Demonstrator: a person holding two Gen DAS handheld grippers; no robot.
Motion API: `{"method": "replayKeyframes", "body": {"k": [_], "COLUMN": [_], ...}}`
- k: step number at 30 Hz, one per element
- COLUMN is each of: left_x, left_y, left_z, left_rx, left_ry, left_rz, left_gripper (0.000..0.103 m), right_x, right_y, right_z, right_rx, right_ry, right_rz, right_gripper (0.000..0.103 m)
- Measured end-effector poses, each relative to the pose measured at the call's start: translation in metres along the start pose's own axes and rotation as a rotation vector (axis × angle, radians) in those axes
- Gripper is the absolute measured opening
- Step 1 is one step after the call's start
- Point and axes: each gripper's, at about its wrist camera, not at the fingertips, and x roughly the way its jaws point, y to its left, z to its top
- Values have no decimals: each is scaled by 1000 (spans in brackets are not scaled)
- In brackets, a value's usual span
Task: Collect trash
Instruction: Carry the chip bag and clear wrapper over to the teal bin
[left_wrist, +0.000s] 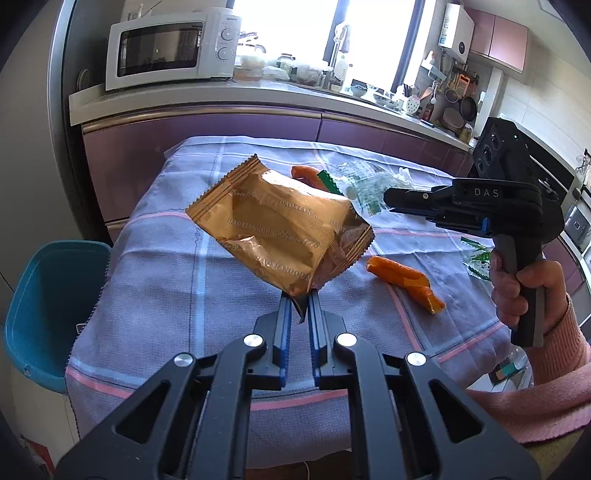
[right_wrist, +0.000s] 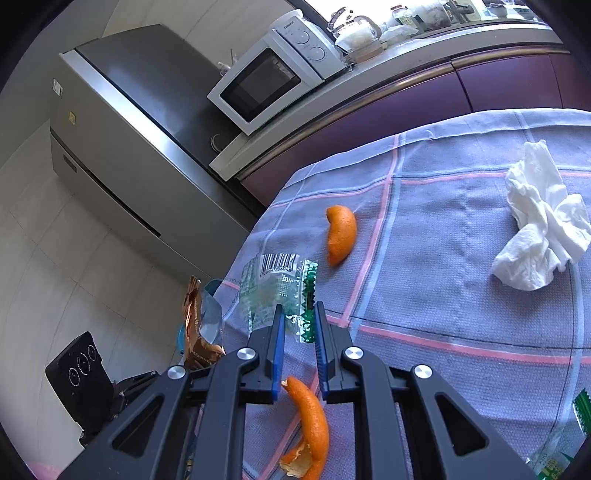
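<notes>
My left gripper (left_wrist: 298, 301) is shut on a corner of a gold-brown snack wrapper (left_wrist: 280, 229) and holds it above the checked tablecloth (left_wrist: 166, 288). The wrapper also shows at the table's left edge in the right wrist view (right_wrist: 195, 325). A blue trash bin (left_wrist: 48, 310) stands to the left of the table, below cloth level. My right gripper (right_wrist: 299, 321) is open and empty, hovering above a clear green-edged wrapper (right_wrist: 280, 291) and a curled orange peel (right_wrist: 310, 424). Another orange peel (right_wrist: 341, 234) lies further on. A crumpled white tissue (right_wrist: 539, 229) lies at the right.
A kitchen counter (left_wrist: 229, 96) with a microwave (left_wrist: 170, 48) runs behind the table. A steel fridge (right_wrist: 140, 140) stands at the left. Another clear wrapper (right_wrist: 561, 439) lies at the right edge. An orange peel (left_wrist: 402, 278) lies right of the held wrapper.
</notes>
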Motion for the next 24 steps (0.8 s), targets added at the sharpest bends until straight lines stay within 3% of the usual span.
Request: {"method": "replayKeyframes", "body": {"k": [24], "left_x": [-59], "left_y": [69], "left_z": [-5], "left_rx": [-125], "left_ry": [-95], "left_rz": [162], "left_gripper": [9], "right_x": [64], "right_y": [66], "right_z": [9], "right_rx": [-131], "right_ry": [103], "right_rz": [93], "right_gripper": [14]}}
